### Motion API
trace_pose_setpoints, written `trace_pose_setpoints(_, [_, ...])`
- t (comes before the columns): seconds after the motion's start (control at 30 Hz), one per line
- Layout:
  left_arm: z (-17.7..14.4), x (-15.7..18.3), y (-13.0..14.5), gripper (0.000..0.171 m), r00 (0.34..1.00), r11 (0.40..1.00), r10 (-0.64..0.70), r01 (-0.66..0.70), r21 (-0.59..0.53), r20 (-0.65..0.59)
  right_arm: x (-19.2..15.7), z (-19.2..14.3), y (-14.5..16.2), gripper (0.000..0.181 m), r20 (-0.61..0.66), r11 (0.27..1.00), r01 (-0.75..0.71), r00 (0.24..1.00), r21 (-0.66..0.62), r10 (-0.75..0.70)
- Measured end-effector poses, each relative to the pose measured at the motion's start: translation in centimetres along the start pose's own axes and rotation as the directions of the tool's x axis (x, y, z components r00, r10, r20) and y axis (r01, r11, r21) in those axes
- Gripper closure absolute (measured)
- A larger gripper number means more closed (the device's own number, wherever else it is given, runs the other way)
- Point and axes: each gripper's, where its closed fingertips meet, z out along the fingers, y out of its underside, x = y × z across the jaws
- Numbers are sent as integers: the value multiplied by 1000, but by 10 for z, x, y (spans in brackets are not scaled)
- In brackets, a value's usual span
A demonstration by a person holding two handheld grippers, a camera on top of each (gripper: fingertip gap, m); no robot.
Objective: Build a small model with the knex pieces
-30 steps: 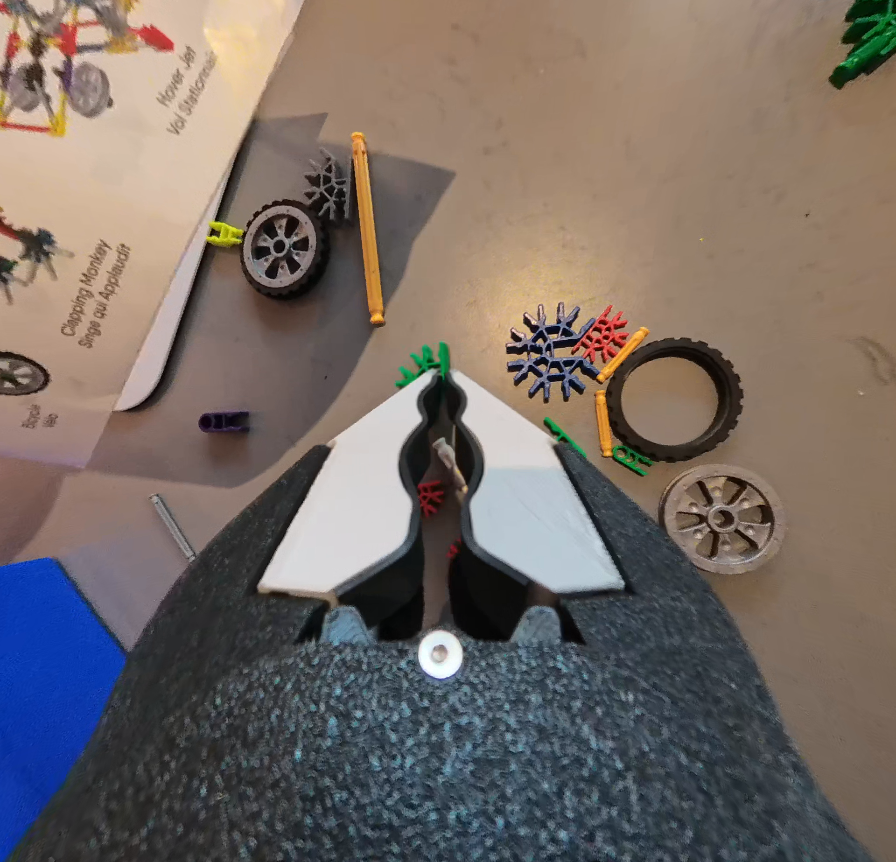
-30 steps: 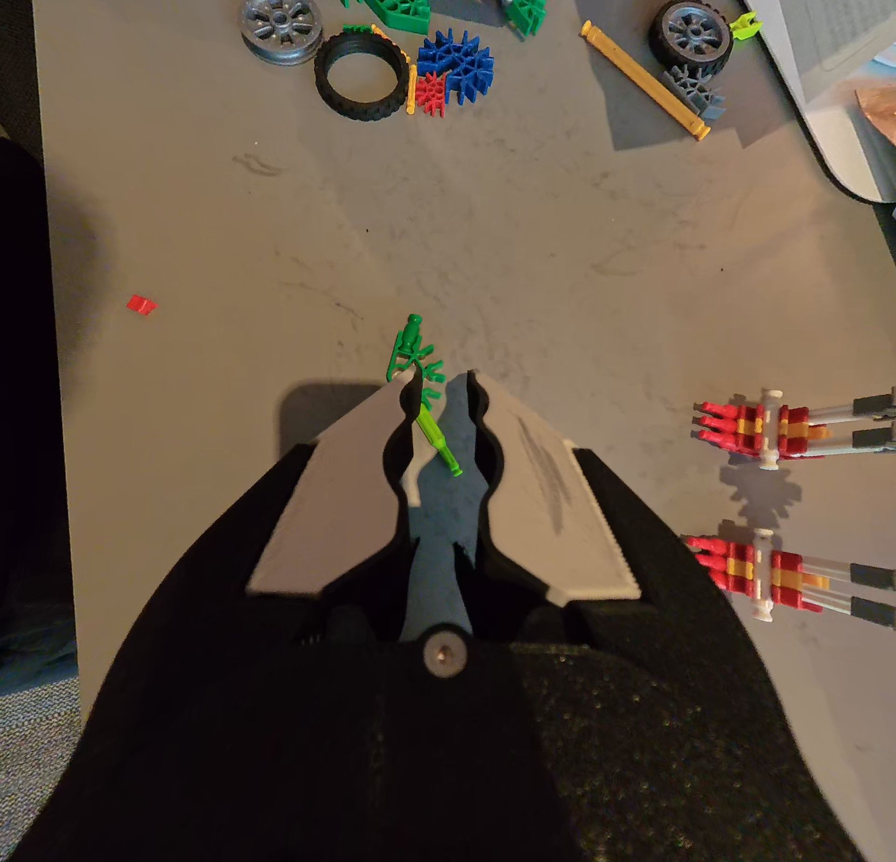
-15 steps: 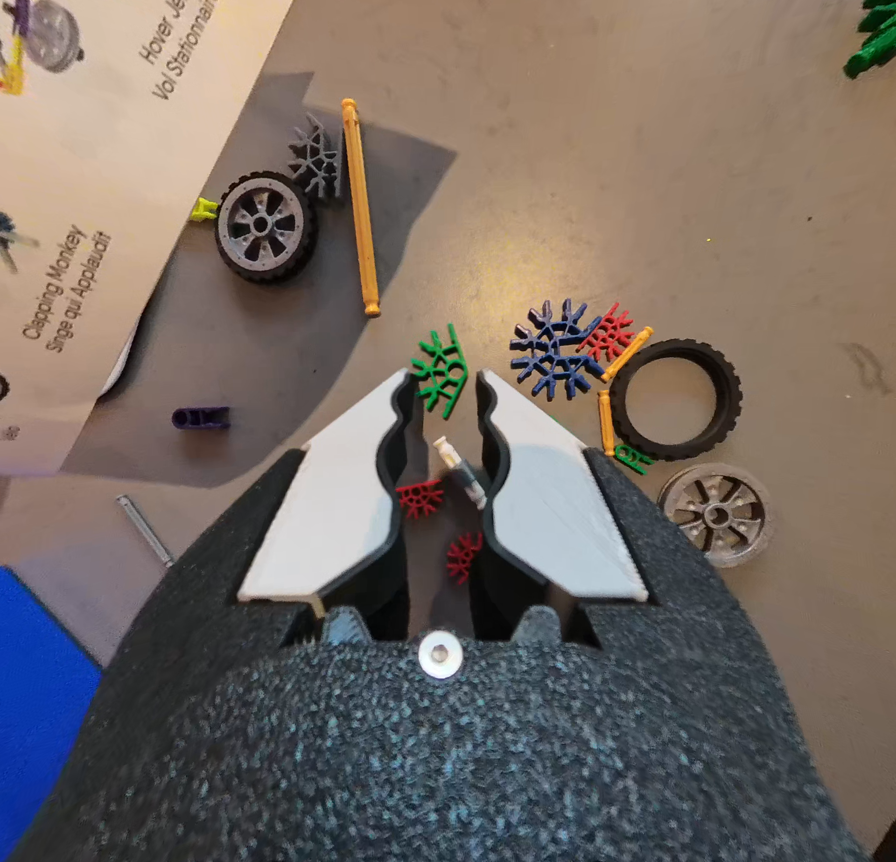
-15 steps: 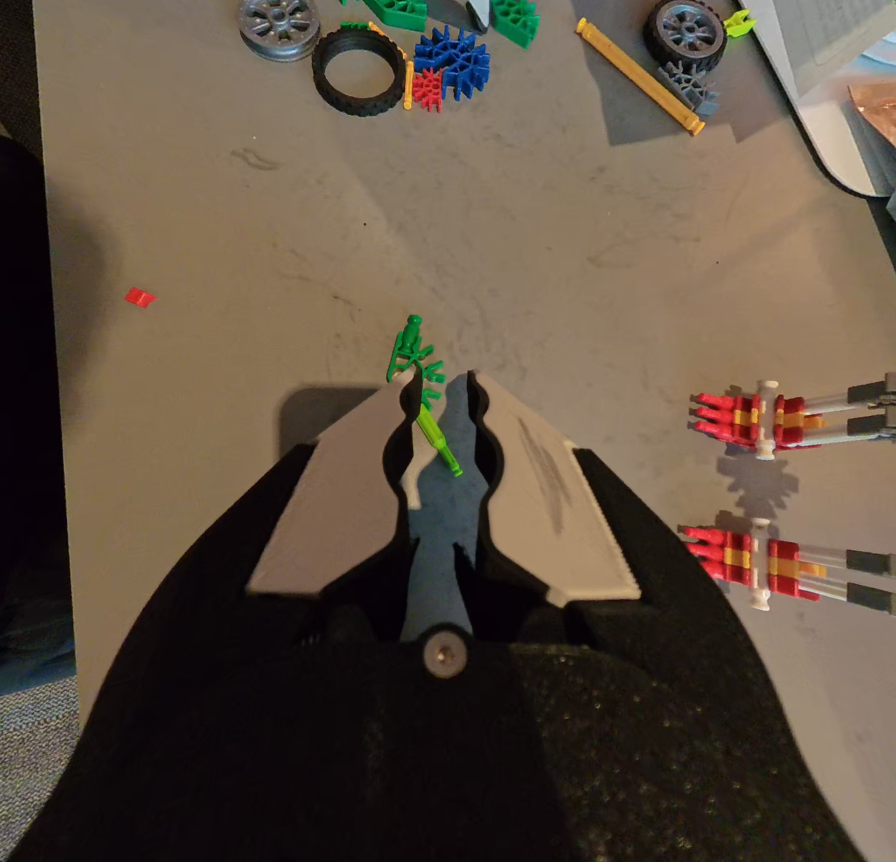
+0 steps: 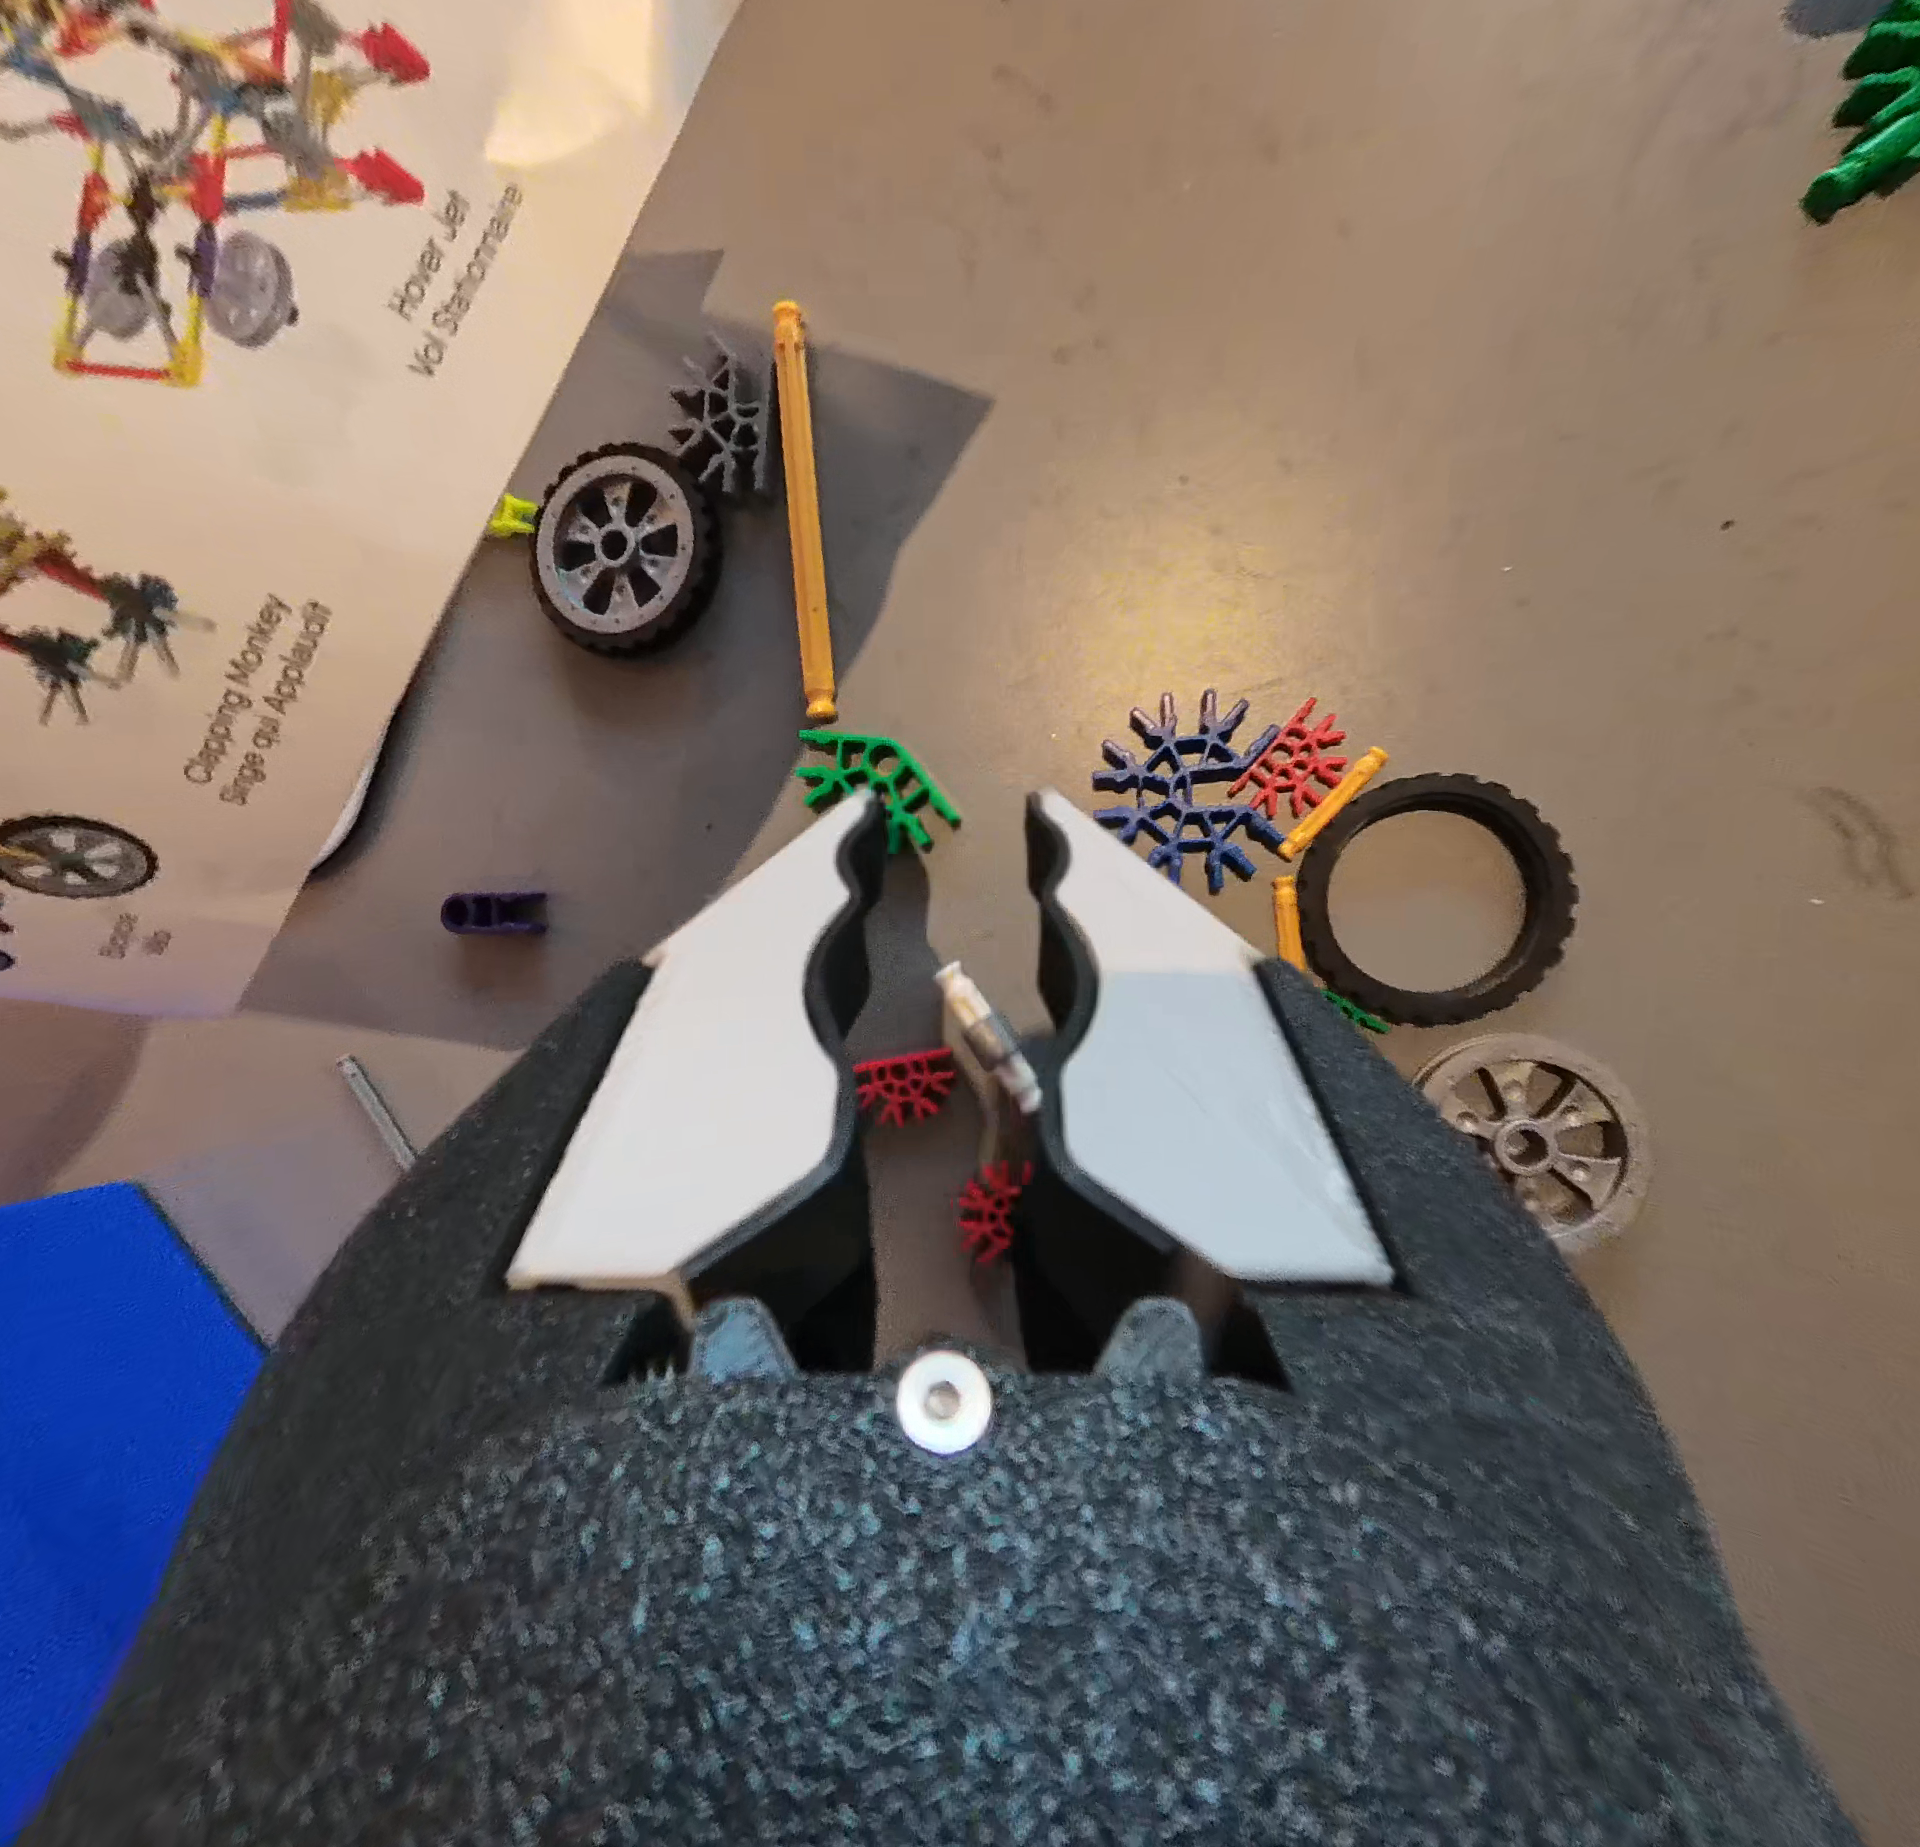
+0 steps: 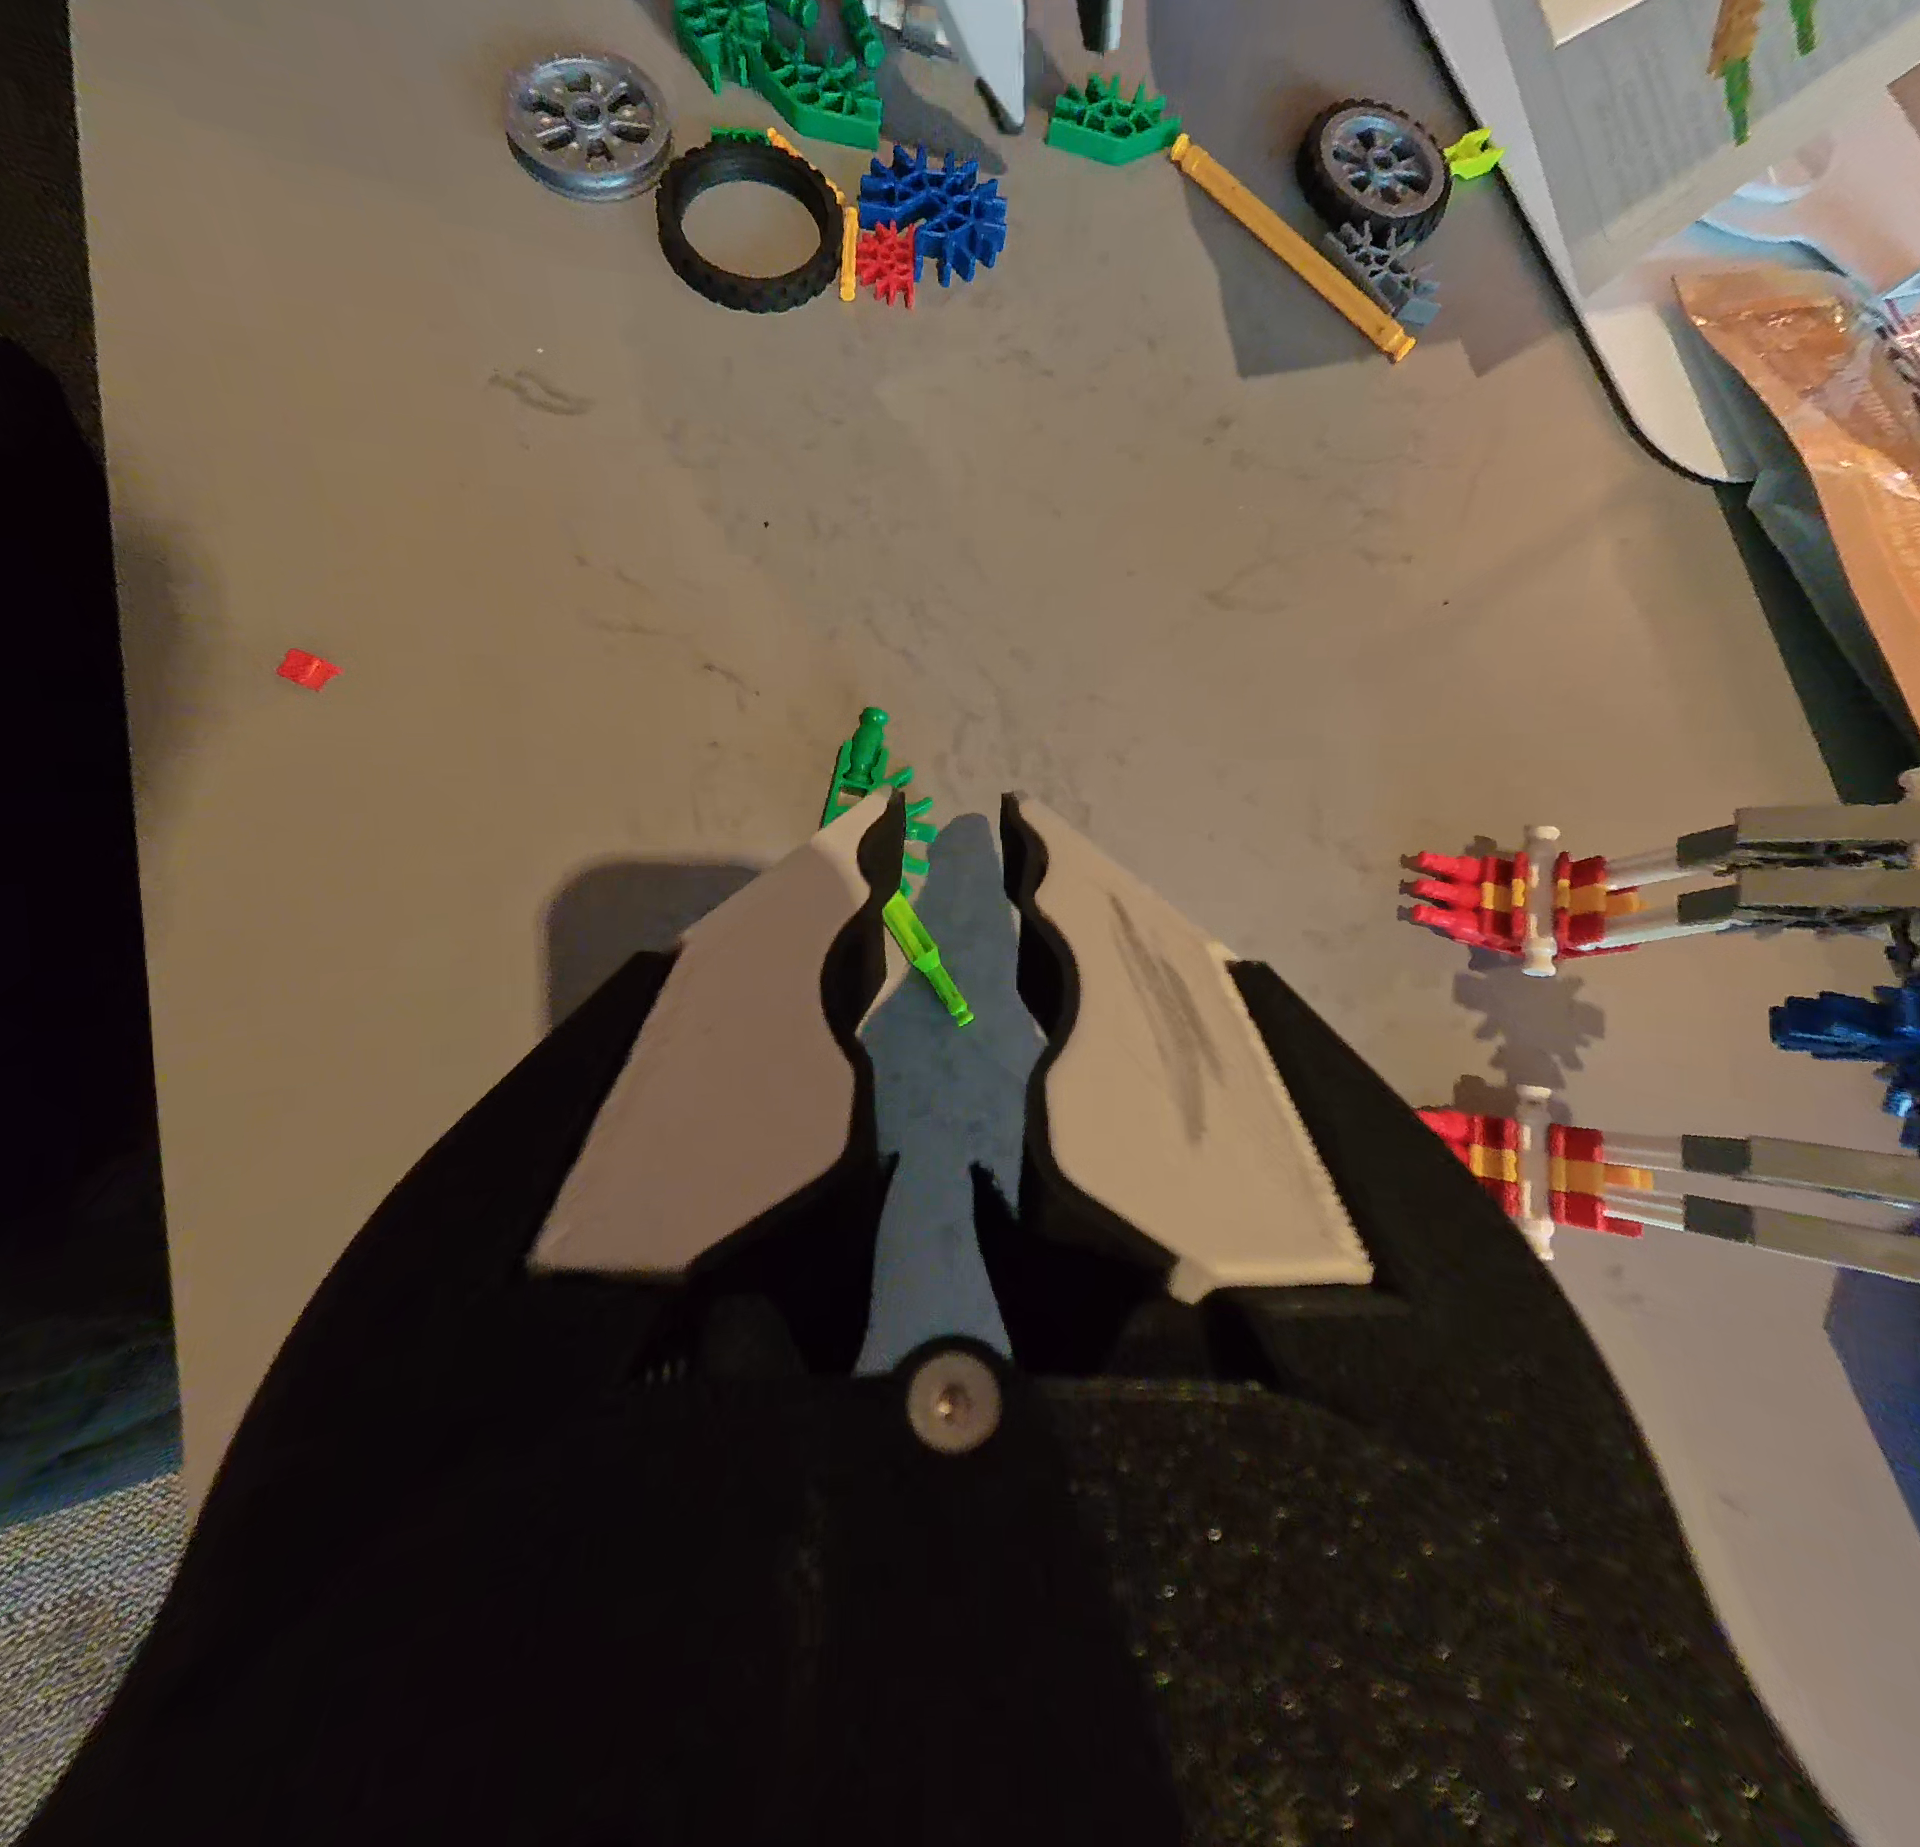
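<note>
My left gripper (image 5: pixel 951 821) is open and empty, low over the grey table (image 5: pixel 1247 343). A green connector (image 5: pixel 878 784) lies flat at its left fingertip. Under its fingers lie a short white-grey rod (image 5: pixel 982 1034) and two red connectors (image 5: pixel 904 1080). My right gripper (image 6: pixel 945 821) is open a little, with nothing between the pads. A small green connector-and-rod piece (image 6: pixel 868 758) with a light green rod (image 6: pixel 925 956) lies by its left finger. The left gripper (image 6: pixel 1051 83) also shows at the top of the right wrist view, next to the green connector (image 6: pixel 1112 119).
Blue connectors (image 5: pixel 1184 800), a black tyre ring (image 5: pixel 1439 898), a grey hub (image 5: pixel 1532 1137), a tyred wheel (image 5: pixel 623 561), a yellow rod (image 5: pixel 805 509) and a purple connector (image 5: pixel 494 912) lie about. An instruction sheet (image 5: pixel 208 447) lies left. Two red-yellow assemblies (image 6: pixel 1517 898) lie right of my right gripper. The gap from one gripper's tips to the other's is roughly 20 cm. My right tips are about 25 cm from the short white-grey rod (image 5: pixel 982 1034), my left tips only 5 cm.
My left gripper has opened and let go of the green connector, which now lies on the table at its left tip. The right gripper's view has shifted; its jaw gap is unchanged.
</note>
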Motion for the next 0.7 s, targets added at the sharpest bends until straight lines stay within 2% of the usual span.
trace_pose_setpoints(0.13, [7,-6,7,135,999,999,-44,44,-24,19,-2,1,2,163,1,1000,-1,1000,-5,1])
trace_pose_setpoints(0.27, [9,-7,7,135,995,995,-102,102,-16,-16,-2,3,2,163,3,1000,-3,1000,-9,3])
trace_pose_setpoints(0.43, [12,-6,3,145,991,992,-121,122,13,-51,-3,5,2,163,8,1000,-4,1000,-10,4])
trace_pose_setpoints(0.7, [15,-7,-2,146,996,997,-75,76,26,-57,-1,5,4,163,3,1000,-16,1000,-12,16])
